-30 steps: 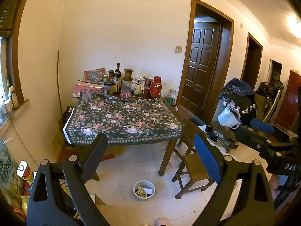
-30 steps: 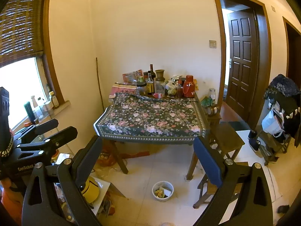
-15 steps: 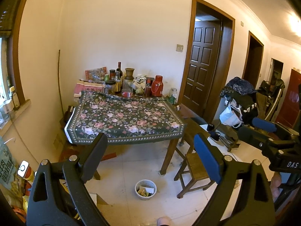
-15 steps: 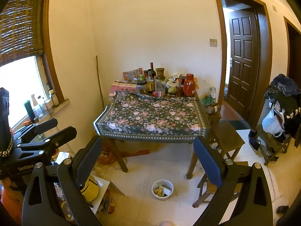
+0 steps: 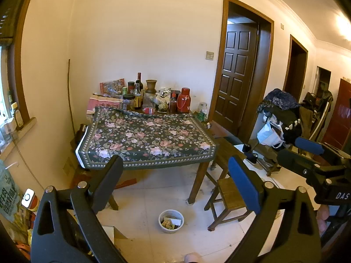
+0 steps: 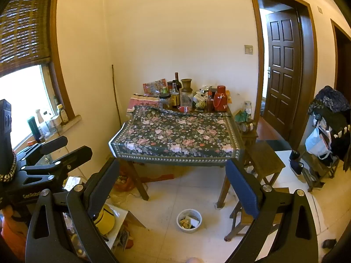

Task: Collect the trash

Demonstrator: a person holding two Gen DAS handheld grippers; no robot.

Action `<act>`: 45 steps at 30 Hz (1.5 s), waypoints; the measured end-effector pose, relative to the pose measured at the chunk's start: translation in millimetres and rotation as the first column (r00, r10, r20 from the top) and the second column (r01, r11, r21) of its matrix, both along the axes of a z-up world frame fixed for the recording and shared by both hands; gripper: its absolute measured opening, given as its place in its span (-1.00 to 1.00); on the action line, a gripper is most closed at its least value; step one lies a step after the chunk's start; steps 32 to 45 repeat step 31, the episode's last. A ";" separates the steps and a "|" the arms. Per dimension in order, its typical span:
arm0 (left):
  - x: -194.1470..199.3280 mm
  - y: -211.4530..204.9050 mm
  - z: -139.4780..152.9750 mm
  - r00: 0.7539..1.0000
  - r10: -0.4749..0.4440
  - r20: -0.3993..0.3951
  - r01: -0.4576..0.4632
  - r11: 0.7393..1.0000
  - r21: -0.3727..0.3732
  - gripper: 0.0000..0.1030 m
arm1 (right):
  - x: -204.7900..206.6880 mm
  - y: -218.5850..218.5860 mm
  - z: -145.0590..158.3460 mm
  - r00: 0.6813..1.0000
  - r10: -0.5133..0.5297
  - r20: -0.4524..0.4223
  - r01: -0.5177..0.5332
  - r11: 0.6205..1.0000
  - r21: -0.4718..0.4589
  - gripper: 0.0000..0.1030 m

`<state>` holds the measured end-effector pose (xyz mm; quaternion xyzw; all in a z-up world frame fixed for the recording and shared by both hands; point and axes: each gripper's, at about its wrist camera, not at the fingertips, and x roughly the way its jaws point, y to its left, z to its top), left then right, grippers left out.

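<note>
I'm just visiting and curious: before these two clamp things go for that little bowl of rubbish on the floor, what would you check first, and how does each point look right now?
1. Left gripper open and empty: ok, jaws wide apart, nothing between them.
2. Right gripper open and empty: ok, same.
3. White bowl in sight: ok, on the floor tiles in front of the table, scraps inside.
4. Bowl upright: ok, rim level, nothing spilled beside it.
5. Way down to the bowl: ok, bare floor around it; the wooden stool stands apart, to its right.
6. More trash elsewhere: cannot tell; the clutter under the table's left side is too small to sort.
</note>
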<state>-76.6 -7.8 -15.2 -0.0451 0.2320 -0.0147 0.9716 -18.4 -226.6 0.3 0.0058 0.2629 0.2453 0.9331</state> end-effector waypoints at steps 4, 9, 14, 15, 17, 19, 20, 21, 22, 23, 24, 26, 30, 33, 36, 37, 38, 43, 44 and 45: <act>0.9 -0.4 -0.2 1.000 -0.004 -0.002 0.004 1.000 0.001 0.88 | 0.4 -0.7 -0.5 1.000 -0.002 -0.003 0.002 1.000 0.000 0.87; 2.9 0.1 -0.4 1.000 -0.011 -0.004 0.011 1.000 -0.005 0.88 | 1.2 -0.1 -0.8 1.000 -0.005 -0.005 0.005 1.000 0.001 0.87; 6.9 3.4 0.3 1.000 0.005 0.004 -0.005 1.000 -0.005 0.88 | 5.0 1.9 -2.3 1.000 -0.010 -0.007 0.010 1.000 0.001 0.87; 7.7 4.5 0.1 1.000 0.004 0.002 -0.004 1.000 -0.008 0.88 | 5.3 1.7 -2.4 1.000 -0.009 -0.007 0.009 1.000 0.001 0.87; 8.1 6.7 -1.5 1.000 -0.004 -0.005 0.004 1.000 -0.020 0.88 | 5.9 1.6 -2.5 1.000 -0.010 -0.008 0.010 1.000 -0.001 0.87; 9.4 8.6 -2.1 1.000 -0.005 -0.007 0.005 1.000 -0.027 0.88 | 4.8 2.0 -2.6 1.000 -0.010 -0.007 0.010 1.000 0.000 0.87; 10.1 8.9 -2.5 1.000 -0.007 -0.010 0.006 1.000 -0.025 0.88 | 6.0 1.7 -2.6 1.000 -0.010 -0.009 0.010 1.000 -0.001 0.87; 10.9 9.4 -2.4 1.000 -0.010 -0.014 0.010 1.000 -0.025 0.88 | 5.3 1.8 -2.6 1.000 -0.011 -0.008 0.011 1.000 0.000 0.87; 12.5 9.5 -3.1 1.000 -0.016 -0.020 0.015 1.000 -0.025 0.88 | 5.1 1.6 -2.7 1.000 -0.011 -0.008 0.011 1.000 0.001 0.87; 14.2 9.8 -3.4 1.000 -0.017 -0.024 0.017 1.000 -0.025 0.88 | 6.5 1.4 -2.8 1.000 -0.012 -0.012 0.012 1.000 0.001 0.87; 15.5 9.8 -3.9 1.000 -0.017 -0.026 0.016 1.000 -0.024 0.88 | 8.1 2.1 -3.9 1.000 -0.012 -0.016 0.012 1.000 0.002 0.87; 17.9 9.2 -4.8 0.999 -0.018 -0.030 0.017 1.000 -0.025 0.88 | 12.3 2.2 -6.0 1.000 -0.010 -0.023 0.010 1.000 0.003 0.87; 25.3 8.1 -4.6 0.999 -0.022 -0.031 0.021 0.999 -0.023 0.88 | 19.9 4.1 -7.8 0.999 -0.009 -0.032 0.009 1.000 -0.001 0.87; 28.0 8.1 -4.7 0.999 -0.021 -0.032 0.020 1.000 -0.021 0.88 | 23.7 4.9 -8.3 0.999 -0.008 -0.035 0.008 1.000 -0.003 0.87; 28.0 8.1 -4.7 0.999 -0.021 -0.032 0.020 1.000 -0.021 0.88 | 23.7 4.9 -8.3 0.999 -0.008 -0.035 0.008 1.000 -0.003 0.87; 28.0 8.1 -4.7 0.999 -0.021 -0.032 0.020 1.000 -0.021 0.88 | 23.7 4.9 -8.3 0.999 -0.008 -0.035 0.008 1.000 -0.003 0.87; 28.0 8.1 -4.7 0.999 -0.021 -0.032 0.020 1.000 -0.021 0.88 | 23.7 4.9 -8.3 0.999 -0.008 -0.035 0.008 1.000 -0.003 0.87; 28.0 8.1 -4.7 0.999 -0.021 -0.032 0.020 1.000 -0.021 0.88 | 23.7 4.9 -8.3 0.999 -0.008 -0.035 0.008 1.000 -0.003 0.87; 28.0 8.1 -4.7 0.999 -0.021 -0.032 0.020 1.000 -0.021 0.88 | 23.7 4.9 -8.3 0.999 -0.008 -0.035 0.008 1.000 -0.003 0.87; 28.0 8.1 -4.7 0.999 -0.021 -0.032 0.020 1.000 -0.021 0.88 | 23.7 4.9 -8.3 0.999 -0.008 -0.035 0.008 1.000 -0.003 0.87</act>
